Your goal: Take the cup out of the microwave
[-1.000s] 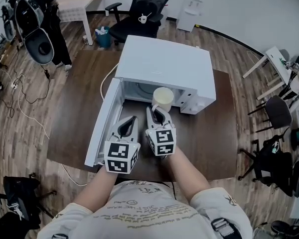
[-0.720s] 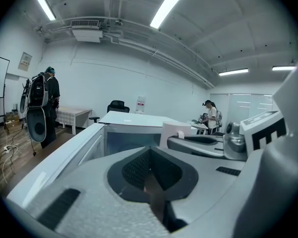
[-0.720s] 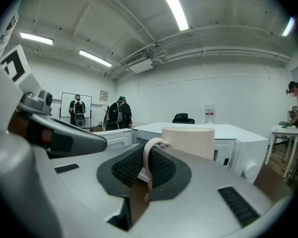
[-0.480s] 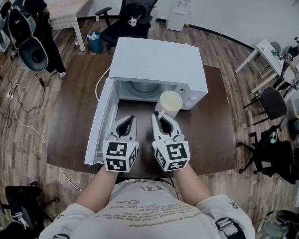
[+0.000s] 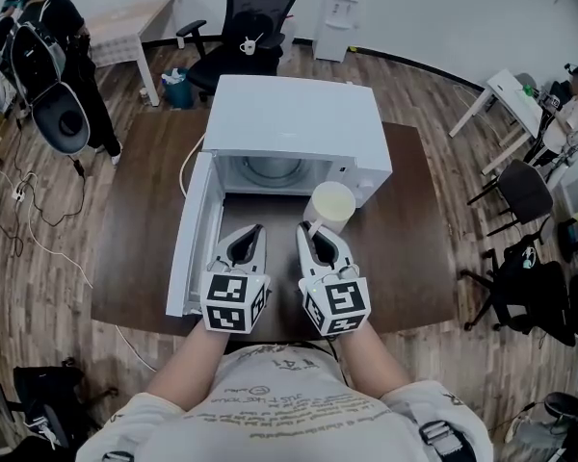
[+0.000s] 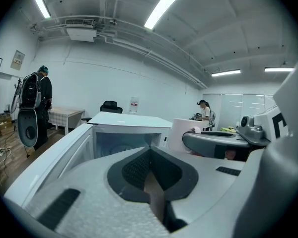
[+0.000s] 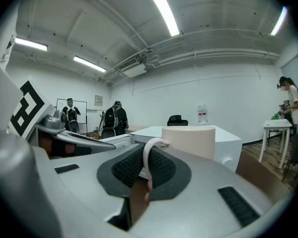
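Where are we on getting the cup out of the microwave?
Done: the microwave door stands open, and the cup is outside the cavity, in front of the oven's right side. In hand: the right hand-held gripper is shut on the cup's handle; the left hand-held gripper is shut and empty. Left: probably setting the cup on the table.
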Motion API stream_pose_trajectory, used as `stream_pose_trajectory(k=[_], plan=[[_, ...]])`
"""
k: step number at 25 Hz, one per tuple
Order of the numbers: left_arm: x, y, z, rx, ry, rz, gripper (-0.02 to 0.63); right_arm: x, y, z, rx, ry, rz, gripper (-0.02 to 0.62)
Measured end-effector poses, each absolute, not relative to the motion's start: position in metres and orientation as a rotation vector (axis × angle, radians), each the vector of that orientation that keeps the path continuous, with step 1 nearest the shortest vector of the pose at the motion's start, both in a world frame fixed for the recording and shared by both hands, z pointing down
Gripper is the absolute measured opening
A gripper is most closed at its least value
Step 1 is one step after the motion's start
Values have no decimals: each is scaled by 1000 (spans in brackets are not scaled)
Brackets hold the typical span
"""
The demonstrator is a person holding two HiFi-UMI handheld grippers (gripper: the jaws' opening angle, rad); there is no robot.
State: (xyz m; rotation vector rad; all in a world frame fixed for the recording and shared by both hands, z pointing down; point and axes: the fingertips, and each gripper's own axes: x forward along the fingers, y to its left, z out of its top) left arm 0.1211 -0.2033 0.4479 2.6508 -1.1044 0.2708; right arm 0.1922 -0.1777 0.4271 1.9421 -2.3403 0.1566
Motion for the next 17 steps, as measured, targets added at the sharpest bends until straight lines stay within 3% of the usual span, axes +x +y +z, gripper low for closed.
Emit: stream_pose_trajectory(k=[17], plan=[[127,-200,448,2655,-1124,280,11,192,-178,429,1891,-2397,143,32]])
